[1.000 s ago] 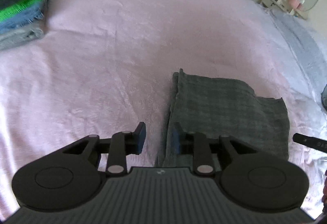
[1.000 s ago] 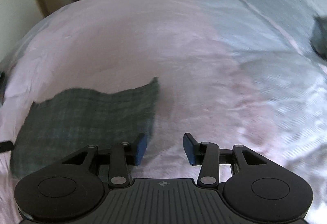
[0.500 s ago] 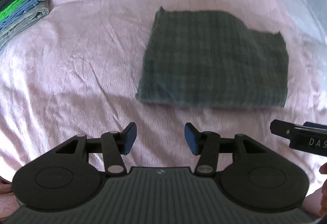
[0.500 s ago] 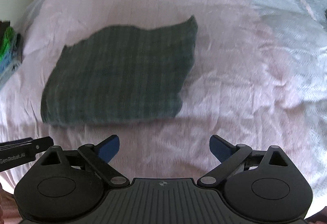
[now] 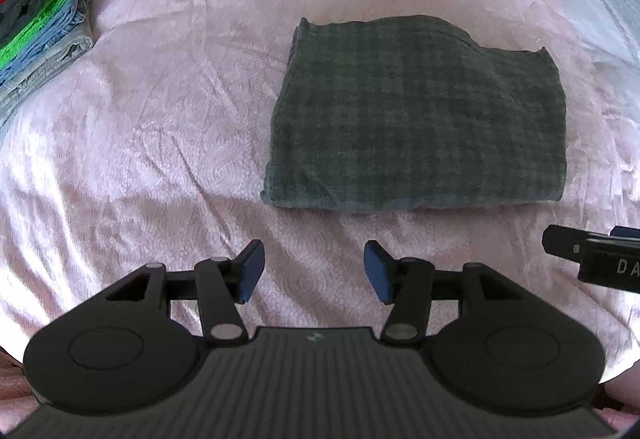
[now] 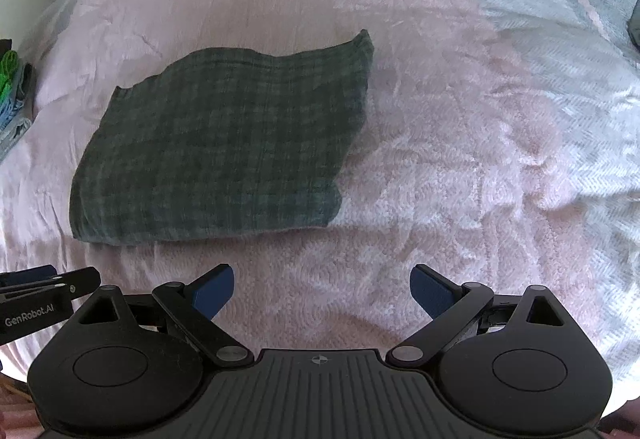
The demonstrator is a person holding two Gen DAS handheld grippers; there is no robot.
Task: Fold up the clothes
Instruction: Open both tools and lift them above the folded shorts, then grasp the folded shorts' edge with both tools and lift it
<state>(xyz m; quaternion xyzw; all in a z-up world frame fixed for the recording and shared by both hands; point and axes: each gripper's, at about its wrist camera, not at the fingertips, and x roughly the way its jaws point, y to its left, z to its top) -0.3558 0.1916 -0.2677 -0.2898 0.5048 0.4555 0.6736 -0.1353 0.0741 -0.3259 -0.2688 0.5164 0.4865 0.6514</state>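
Observation:
A dark grey checked cloth [image 5: 420,111] lies folded in a flat rectangle on the pink bedspread [image 5: 180,99]; it also shows in the right wrist view [image 6: 224,147]. My left gripper [image 5: 312,273] is open and empty, held above the bed just short of the cloth's near edge. My right gripper [image 6: 322,293] is wide open and empty, short of the cloth's near right corner. Each gripper's tip shows at the edge of the other's view.
A stack of folded clothes [image 5: 36,19] in red, dark grey, green and blue sits at the far left of the bed. A grey-white striped cover [image 6: 560,51] lies over the bed's right side. A dark object [image 6: 634,23] sits at the far right edge.
Both grippers let go of the cloth's edges, opened and pulled back and up. The cloth now lies folded in front of them.

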